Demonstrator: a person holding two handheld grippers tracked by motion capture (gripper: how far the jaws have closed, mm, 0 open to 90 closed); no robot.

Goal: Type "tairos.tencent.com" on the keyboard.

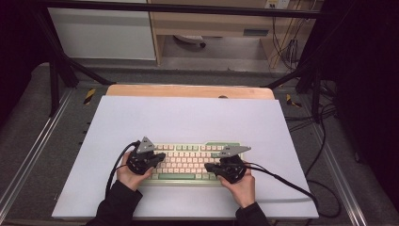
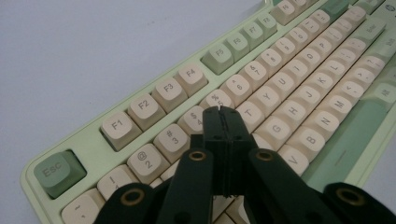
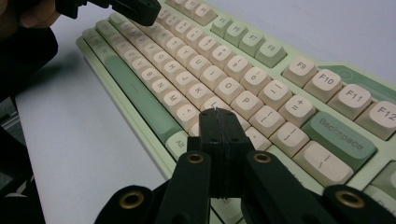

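**Two closed grippers held over a keyboard, ready for typing**

The left gripper point(image 1: 159, 157) is held over the left side of the keyboard point(image 1: 186, 163), and its two black jaws are pressed flat together with nothing between them. In the left gripper view, the closed tip point(image 2: 220, 110) is seen pointing at the top rows of keys, near the 4 and 5 keys. The right gripper point(image 1: 210, 166) is held over the right side, and its jaws are closed too, with nothing held. In the right gripper view, its tip point(image 3: 215, 112) is seen above the keys close to L and P. It cannot be told whether a key is touched or pushed down by either tip.

The work looks to be key pressing with the closed tips used like fingers. Both tips have been brought to the keys, so the start seems done. How many keys have been pressed cannot be told, so the pressing itself is taken as the part left.

The keyboard is laid flat on a big white mat point(image 1: 141, 117), near the person's edge of the table. A pale green frame is seen, with cream keys. The Esc key point(image 2: 58, 171), the space bar and the Backspace key point(image 3: 338, 139) are a darker green. The keys look clean, and none looks missing.
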